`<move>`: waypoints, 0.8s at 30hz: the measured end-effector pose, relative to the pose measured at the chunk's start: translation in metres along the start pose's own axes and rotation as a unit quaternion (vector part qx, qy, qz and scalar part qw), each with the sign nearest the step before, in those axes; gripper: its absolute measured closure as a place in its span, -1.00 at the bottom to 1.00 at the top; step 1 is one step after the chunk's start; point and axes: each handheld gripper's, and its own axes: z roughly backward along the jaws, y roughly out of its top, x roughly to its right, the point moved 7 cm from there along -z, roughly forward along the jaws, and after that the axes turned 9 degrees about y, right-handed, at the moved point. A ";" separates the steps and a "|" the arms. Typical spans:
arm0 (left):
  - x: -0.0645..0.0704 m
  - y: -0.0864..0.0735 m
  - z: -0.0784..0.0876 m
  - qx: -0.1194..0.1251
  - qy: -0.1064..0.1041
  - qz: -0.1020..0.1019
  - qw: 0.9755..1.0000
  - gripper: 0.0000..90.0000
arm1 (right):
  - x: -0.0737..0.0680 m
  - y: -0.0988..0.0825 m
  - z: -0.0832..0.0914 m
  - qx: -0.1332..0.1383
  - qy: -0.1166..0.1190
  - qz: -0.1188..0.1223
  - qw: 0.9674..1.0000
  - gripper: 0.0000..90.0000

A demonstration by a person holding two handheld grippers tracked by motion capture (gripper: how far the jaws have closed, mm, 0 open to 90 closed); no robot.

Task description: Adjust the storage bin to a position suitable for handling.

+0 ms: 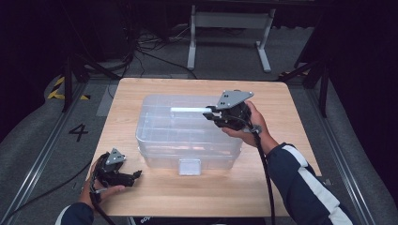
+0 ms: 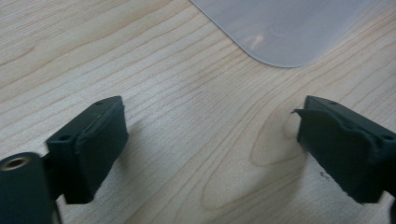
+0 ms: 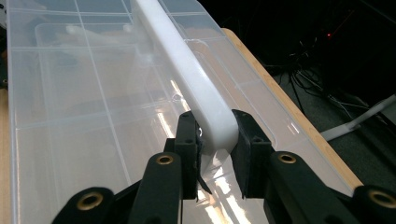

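Wooden table (image 1: 141, 197) bearing a clear plastic storage box (image 1: 187, 136) at its centre. Right gripper (image 3: 214, 154), jaws clenched on the near end of the white handle (image 3: 187, 70) atop the lid. Left gripper (image 1: 136, 174), jaws spread and empty, rests beside the box. Step: handle grasped; next, probably a steady lift.

Black tongs (image 1: 210, 114), navy white-striped sleeve (image 1: 305, 187)

Glossy clear plastic box (image 1: 187, 136) on matt wooden table (image 1: 197, 192).
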 end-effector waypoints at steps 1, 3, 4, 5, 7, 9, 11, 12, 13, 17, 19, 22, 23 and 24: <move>0.000 0.000 0.001 0.000 0.000 0.002 1.000 -0.67 | 0.000 0.000 0.000 -0.001 0.002 -0.003 1.000 0.64; 0.001 0.001 0.005 0.000 -0.001 -0.002 1.000 -0.46 | 0.002 0.001 0.000 -0.002 0.006 -0.006 1.000 0.64; 0.002 0.005 0.009 0.020 0.003 -0.001 1.000 -0.42 | 0.003 0.002 0.000 -0.002 0.008 -0.009 1.000 0.65; 0.002 0.005 0.009 0.020 0.003 -0.001 1.000 -0.38 | 0.003 0.002 0.000 -0.002 0.009 -0.009 1.000 0.64; 0.001 0.012 0.017 0.046 0.002 0.003 0.999 -0.34 | 0.004 0.003 0.000 -0.001 0.008 -0.013 1.000 0.64; 0.001 0.019 0.023 0.063 -0.004 0.008 0.998 -0.26 | 0.007 0.005 0.001 0.003 0.010 -0.022 1.000 0.64; 0.000 0.026 0.031 0.080 0.006 0.001 0.997 -0.20 | 0.009 0.006 0.001 0.002 0.011 -0.025 1.000 0.64; 0.000 0.026 0.031 0.080 0.006 0.001 0.997 -0.18 | 0.009 0.006 0.001 0.001 0.012 -0.026 1.000 0.64; 0.001 0.029 0.034 0.090 0.002 0.002 0.996 -0.18 | 0.009 0.006 0.001 0.001 0.012 -0.026 1.000 0.64; 0.004 0.041 0.044 0.108 0.002 0.003 0.994 -0.08 | 0.013 0.009 0.002 -0.005 0.016 -0.031 0.999 0.64; 0.004 0.046 0.048 0.113 0.003 -0.002 0.994 -0.02 | 0.014 0.010 0.002 -0.006 0.017 -0.033 0.999 0.64; 0.005 0.051 0.053 0.126 -0.003 -0.002 0.992 0.10 | 0.015 0.010 0.002 -0.006 0.020 -0.035 0.999 0.63; 0.005 0.054 0.055 0.129 -0.002 -0.005 0.992 0.10 | 0.015 0.010 0.002 -0.007 0.020 -0.035 0.999 0.64; 0.006 0.056 0.056 0.129 -0.003 -0.004 0.992 0.15 | 0.016 0.011 0.002 -0.007 0.021 -0.034 0.999 0.63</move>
